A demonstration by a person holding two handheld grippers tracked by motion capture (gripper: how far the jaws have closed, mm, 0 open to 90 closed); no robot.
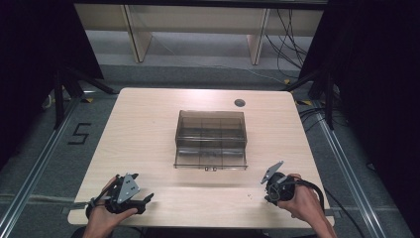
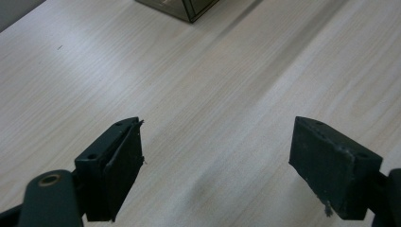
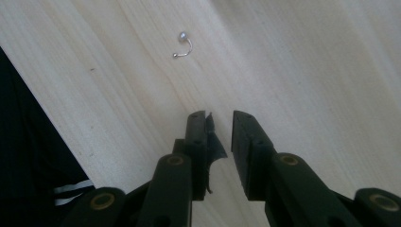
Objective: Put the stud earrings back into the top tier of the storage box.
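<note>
Dark room, grey floor with rails, shelving legs at the top of the frame; a pale wood desk (image 1: pixel 148 129) fills the middle. A smoky clear plastic organizer box (image 1: pixel 211 139) with compartments sits at desk centre, and its corner shows at the top edge of the left gripper view (image 2: pixel 182 8).

Your left tool (image 1: pixel 147 198) rests at the lower left of the high view, jaws spread wide with bare wood between them. Your right tool (image 1: pixel 266 187) sits lower right, jaws nearly together with a narrow gap and nothing held.

The thing to pick is the small curved metal stud (image 3: pixel 183 45): a thin bent bar with a ball at each end, lying flat on the desk in the upper middle of the right gripper view, just ahead of the right jaws and apart from them. In the high view it's a speck (image 1: pixel 249 195) left of the right tool.

Handling guess: very light, stiff, smooth, so likely to skid or flick away when pinched. Come down on the middle of the curved bar, jaws across it, and close slowly. Pad foam looks torn, so grip may be uneven.
</note>
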